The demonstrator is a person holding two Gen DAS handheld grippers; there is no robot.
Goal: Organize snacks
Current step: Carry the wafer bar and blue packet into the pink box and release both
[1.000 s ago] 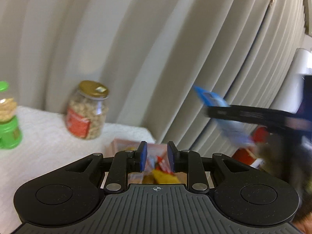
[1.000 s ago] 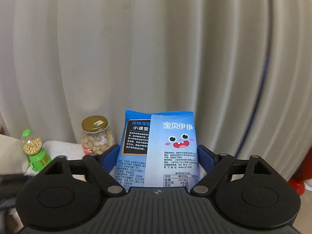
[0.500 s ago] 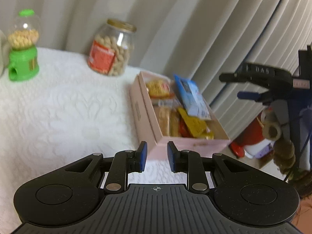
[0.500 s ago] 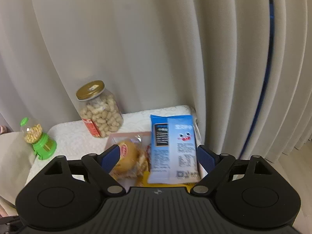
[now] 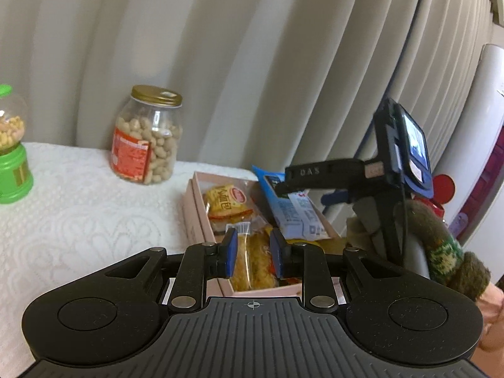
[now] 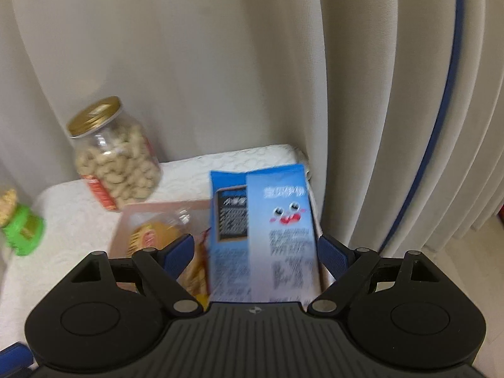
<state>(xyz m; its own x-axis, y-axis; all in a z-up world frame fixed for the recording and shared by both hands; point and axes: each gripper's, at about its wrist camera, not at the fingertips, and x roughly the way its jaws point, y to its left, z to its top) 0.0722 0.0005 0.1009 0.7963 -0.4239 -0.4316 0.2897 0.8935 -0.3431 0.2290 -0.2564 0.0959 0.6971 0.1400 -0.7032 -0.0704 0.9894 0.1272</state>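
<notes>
1. Right gripper (image 6: 253, 249): jaws wide apart, blue snack packet (image 6: 267, 233) between them; contact with the pads unclear.
2. Left gripper (image 5: 251, 253): jaws narrowly apart, clasping nothing, above the pink box (image 5: 195, 217).
3. Pink box: bread packet (image 5: 228, 206) inside, blue packet at its right side.
4. Beyond, on white tablecloth (image 5: 72, 214): peanut jar (image 5: 146, 135), green candy dispenser (image 5: 12, 151).

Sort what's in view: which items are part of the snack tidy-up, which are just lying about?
In the job:
- blue snack packet, between the right gripper's wide pads
- pink box on the table
- bread packs in the box
- left gripper, nothing held

Lying about:
- peanut jar
- green candy dispenser
- curtain
</notes>
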